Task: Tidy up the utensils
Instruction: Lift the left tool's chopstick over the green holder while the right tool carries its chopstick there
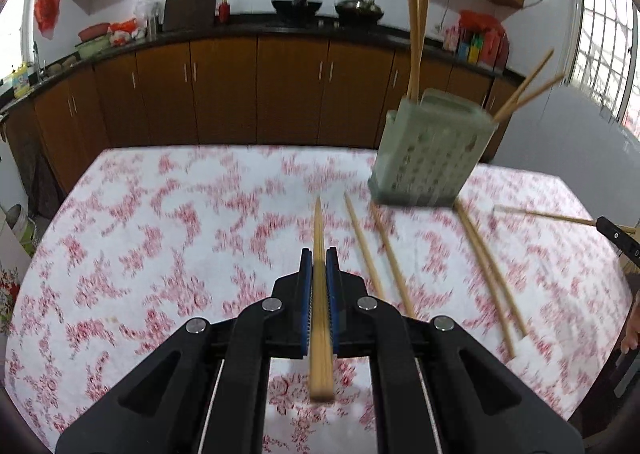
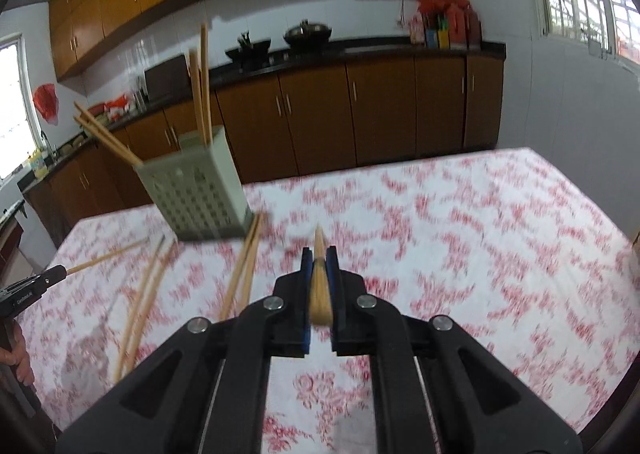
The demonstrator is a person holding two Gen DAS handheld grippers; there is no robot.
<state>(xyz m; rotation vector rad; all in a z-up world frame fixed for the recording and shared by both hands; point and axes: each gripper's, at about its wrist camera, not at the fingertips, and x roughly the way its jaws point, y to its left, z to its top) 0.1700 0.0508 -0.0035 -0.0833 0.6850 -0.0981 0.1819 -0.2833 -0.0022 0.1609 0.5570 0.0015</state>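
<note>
The left tool [image 1: 319, 256] is clamped on one chopstick [image 1: 319, 238] lying along its fingers. The right tool [image 2: 319, 254] grips another chopstick [image 2: 319, 240] the same way. A pale green holder [image 1: 428, 149] stands on the flowered desk [image 1: 160, 213] with chopsticks upright and slanting inside. Four loose chopsticks [image 1: 390, 254] lie on the cloth near its base.

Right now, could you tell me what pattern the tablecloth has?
White tablecloth with a red-pink floral print, clearest in the left wrist view.
</note>
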